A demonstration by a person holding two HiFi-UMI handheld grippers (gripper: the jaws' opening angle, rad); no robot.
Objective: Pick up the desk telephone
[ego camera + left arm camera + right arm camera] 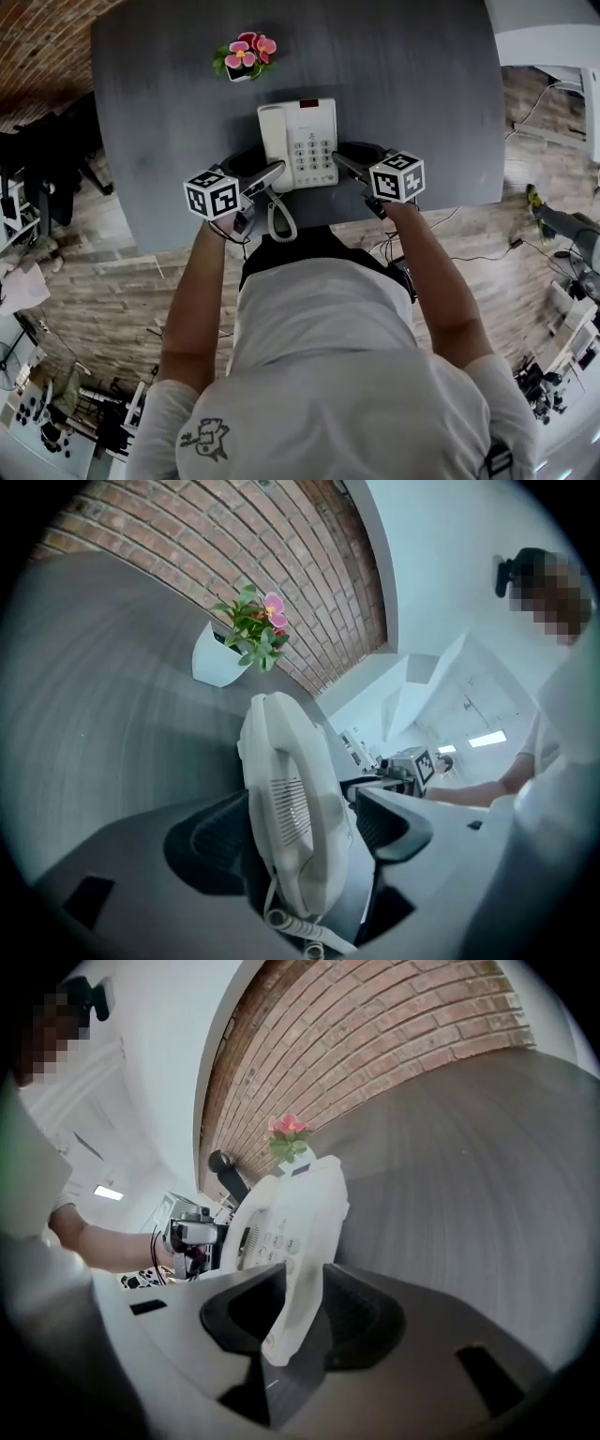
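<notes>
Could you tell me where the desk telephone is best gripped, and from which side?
Take the telephone by its two long sides, coming from its near end: the left gripper across the handset, the right gripper on the thin keypad-side edge. The body looks too wide and flat for one pair of jaws. Clamping the handset should also keep it seated.

The left gripper view's bottom edge cuts off the cord (292, 926) of the phone (291, 789), and we cannot read its keypad (273, 1244).
</notes>
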